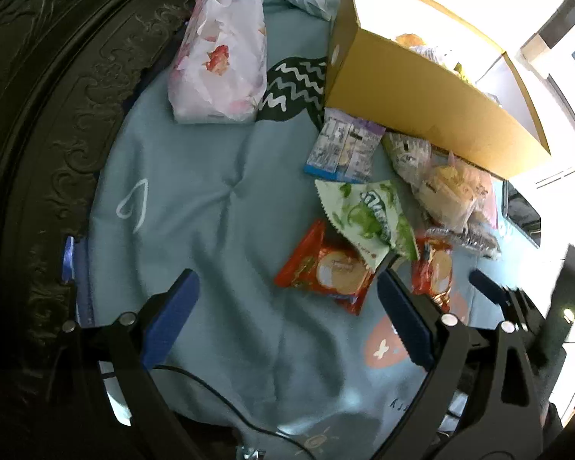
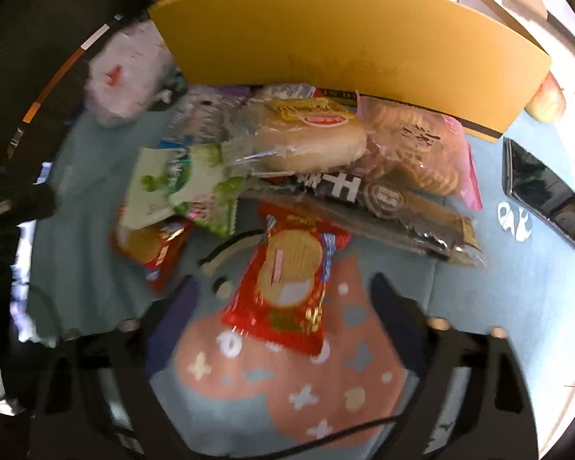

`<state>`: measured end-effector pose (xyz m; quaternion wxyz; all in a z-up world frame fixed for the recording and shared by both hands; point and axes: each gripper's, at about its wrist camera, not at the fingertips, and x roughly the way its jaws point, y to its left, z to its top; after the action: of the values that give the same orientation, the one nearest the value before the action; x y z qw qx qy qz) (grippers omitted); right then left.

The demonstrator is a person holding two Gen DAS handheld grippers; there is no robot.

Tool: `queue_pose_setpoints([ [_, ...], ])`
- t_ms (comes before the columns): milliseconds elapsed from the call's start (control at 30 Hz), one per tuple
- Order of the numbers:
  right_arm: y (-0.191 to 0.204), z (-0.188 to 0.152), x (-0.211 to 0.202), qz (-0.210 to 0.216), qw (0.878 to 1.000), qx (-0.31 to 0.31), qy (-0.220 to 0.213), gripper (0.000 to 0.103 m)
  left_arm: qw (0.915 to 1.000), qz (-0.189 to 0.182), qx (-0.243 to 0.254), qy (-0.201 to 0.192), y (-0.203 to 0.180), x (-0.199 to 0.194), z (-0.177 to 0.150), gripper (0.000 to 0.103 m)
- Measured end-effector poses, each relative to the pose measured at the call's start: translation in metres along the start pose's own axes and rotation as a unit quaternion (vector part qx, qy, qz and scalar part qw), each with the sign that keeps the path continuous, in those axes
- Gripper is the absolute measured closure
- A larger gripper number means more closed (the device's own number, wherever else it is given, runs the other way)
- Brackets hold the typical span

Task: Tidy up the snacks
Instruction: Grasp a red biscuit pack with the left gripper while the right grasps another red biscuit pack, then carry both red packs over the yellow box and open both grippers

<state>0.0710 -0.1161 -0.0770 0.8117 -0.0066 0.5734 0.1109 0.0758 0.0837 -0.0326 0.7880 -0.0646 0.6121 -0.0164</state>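
Snack packets lie on a blue printed cloth (image 1: 218,199) beside a yellow cardboard box (image 1: 421,88). In the left wrist view my left gripper (image 1: 287,295) is open and empty above the cloth, just short of a red biscuit packet (image 1: 326,268); a green packet (image 1: 368,214) and a purple-blue packet (image 1: 343,147) lie beyond. In the right wrist view my right gripper (image 2: 283,295) is open, its fingers on either side of a second red biscuit packet (image 2: 287,283). A bun packet (image 2: 306,138), a pink cookie bag (image 2: 421,149) and a long dark packet (image 2: 383,207) lie before the box (image 2: 345,38).
A floral tissue pack (image 1: 220,57) lies at the far left of the cloth. A dark carved wooden frame (image 1: 50,115) borders the cloth on the left. A black phone (image 2: 544,188) lies on the right. The box holds some snacks (image 1: 433,50).
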Motion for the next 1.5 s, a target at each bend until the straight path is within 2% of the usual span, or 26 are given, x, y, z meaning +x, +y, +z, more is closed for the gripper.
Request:
queue_pose_setpoints([
  [33,0.002,0.001,0.009,-0.013,1.000,0.001,0.014,0.050,1.0000,-0.001,0.003,0.001,0.000,0.000,-0.001,0.008],
  [67,0.001,0.001,0.016,-0.011,1.000,0.008,0.028,0.054,1.0000,-0.002,0.008,0.003,-0.001,0.001,-0.003,0.008],
  [100,0.000,0.001,0.015,-0.014,1.000,0.011,0.021,0.058,0.9999,-0.003,0.014,0.005,-0.002,0.002,-0.004,0.008],
  [200,-0.004,-0.001,0.010,-0.011,0.999,0.017,0.032,0.059,0.9995,-0.009,0.030,0.011,-0.009,0.005,-0.009,0.008],
  [433,-0.043,-0.018,-0.040,0.019,0.998,0.062,0.013,0.059,0.9980,-0.016,0.055,0.026,-0.027,0.029,-0.020,0.007],
  [567,-0.067,-0.029,-0.059,0.036,0.996,0.086,0.012,0.059,0.9973,-0.003,0.072,0.018,-0.040,0.044,-0.020,0.007],
  [800,-0.093,-0.033,-0.070,0.055,0.996,0.071,0.007,0.059,0.9973,0.017,0.064,0.032,-0.049,0.081,-0.017,0.008],
  [900,-0.094,-0.027,-0.066,0.062,0.996,0.062,0.010,0.059,0.9962,0.025,0.077,0.033,-0.057,0.090,-0.017,0.009],
  [967,-0.091,-0.024,-0.062,0.063,0.996,0.055,0.013,0.059,0.9949,0.043,0.083,0.038,-0.059,0.100,-0.018,0.017],
  [1000,-0.093,-0.023,-0.062,0.064,0.997,0.050,0.013,0.059,0.9956,0.042,0.078,0.028,-0.060,0.099,-0.018,0.023],
  [1033,-0.095,-0.021,-0.063,0.065,0.997,0.047,0.013,0.059,0.9960,0.042,0.076,0.022,-0.060,0.097,-0.018,0.034],
  [1100,-0.100,-0.019,-0.065,0.069,0.997,0.043,0.012,0.059,0.9958,0.042,0.080,0.018,-0.062,0.092,-0.018,0.048],
  [1233,-0.105,-0.010,-0.072,0.082,0.996,0.032,0.004,0.059,0.9969,0.036,0.069,0.011,-0.061,0.077,-0.022,0.050],
  [1300,-0.109,-0.006,-0.079,0.095,0.995,0.030,-0.003,0.059,0.9981,0.020,0.057,0.016,-0.060,0.066,-0.028,0.050],
  [1500,-0.127,0.016,-0.107,0.125,0.990,0.043,-0.051,0.059,0.9990,-0.016,0.038,-0.018,-0.054,0.018,-0.040,0.050],
])
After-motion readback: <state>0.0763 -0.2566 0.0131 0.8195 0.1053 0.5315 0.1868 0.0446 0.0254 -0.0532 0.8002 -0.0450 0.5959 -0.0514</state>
